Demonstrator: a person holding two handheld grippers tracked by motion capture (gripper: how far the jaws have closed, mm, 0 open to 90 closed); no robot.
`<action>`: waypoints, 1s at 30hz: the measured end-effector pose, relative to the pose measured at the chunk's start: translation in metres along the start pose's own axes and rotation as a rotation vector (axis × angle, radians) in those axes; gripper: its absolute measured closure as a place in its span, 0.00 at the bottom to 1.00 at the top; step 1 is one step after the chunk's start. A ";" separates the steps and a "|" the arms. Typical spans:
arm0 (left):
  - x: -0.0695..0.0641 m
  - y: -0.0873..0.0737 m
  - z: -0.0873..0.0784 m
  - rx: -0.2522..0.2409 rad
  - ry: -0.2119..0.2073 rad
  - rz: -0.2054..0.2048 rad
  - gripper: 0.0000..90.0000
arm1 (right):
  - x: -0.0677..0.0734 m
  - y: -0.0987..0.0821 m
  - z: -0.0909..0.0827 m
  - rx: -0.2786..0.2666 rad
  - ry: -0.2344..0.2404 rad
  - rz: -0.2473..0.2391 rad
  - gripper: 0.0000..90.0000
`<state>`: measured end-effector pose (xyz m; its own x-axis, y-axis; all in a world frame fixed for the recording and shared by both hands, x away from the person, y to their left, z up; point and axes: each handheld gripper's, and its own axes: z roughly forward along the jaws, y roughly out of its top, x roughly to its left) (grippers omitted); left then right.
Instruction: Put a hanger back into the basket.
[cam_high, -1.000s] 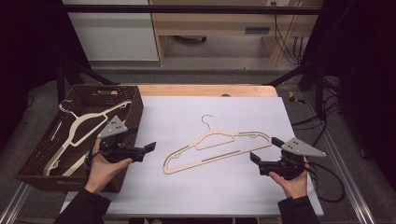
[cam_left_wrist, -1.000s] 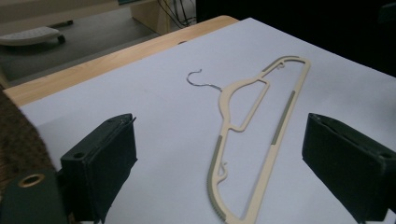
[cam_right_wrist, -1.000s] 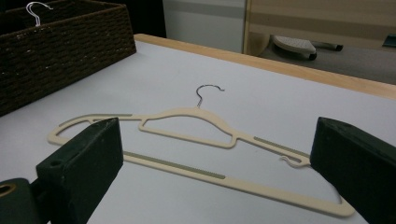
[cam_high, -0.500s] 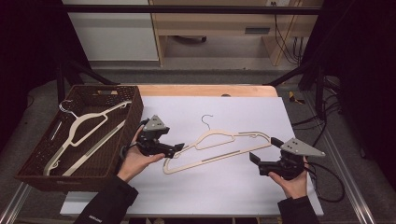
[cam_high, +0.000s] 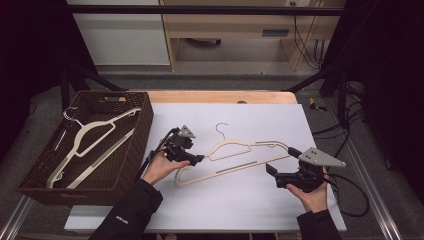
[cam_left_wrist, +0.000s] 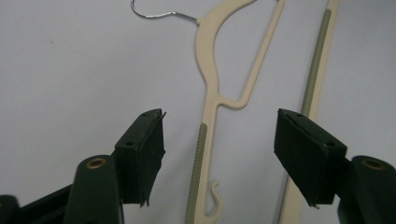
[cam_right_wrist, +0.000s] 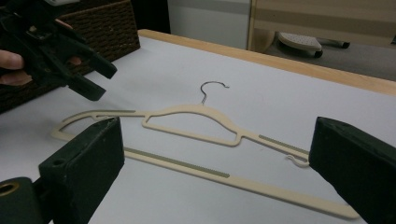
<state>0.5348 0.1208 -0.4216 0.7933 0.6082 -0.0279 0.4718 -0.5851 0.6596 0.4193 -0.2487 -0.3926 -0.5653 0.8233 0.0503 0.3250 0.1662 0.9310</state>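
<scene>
left tongs (cam_left_wrist: 219, 154), spread and just been closing, straddle the hanger's (cam_high: 235, 156) shoulder; right tongs (cam_high: 274, 170) spread at its far end.

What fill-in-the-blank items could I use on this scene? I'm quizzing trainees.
1. The hanger on the table lies ____ the left gripper's open fingers.
2. The second hanger lies in the ____.
3. The hanger on the table has a ____ hook.
4. The right gripper is ____.

Missing words: between; basket; metal; open
</scene>
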 end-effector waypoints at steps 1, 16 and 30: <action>0.001 0.000 0.003 0.010 0.000 -0.002 0.38 | 0.000 0.000 0.000 0.000 0.000 0.000 0.04; 0.011 -0.009 0.039 0.112 -0.007 0.032 0.62 | 0.002 -0.001 0.004 0.013 -0.001 -0.008 0.04; 0.011 -0.011 0.040 0.151 -0.015 0.061 0.79 | 0.001 0.000 0.001 0.007 -0.001 -0.005 0.04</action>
<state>0.5536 0.1123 -0.4593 0.8273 0.5618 -0.0027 0.4740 -0.6954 0.5401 0.4198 -0.2473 -0.3933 -0.5663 0.8229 0.0458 0.3280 0.1741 0.9285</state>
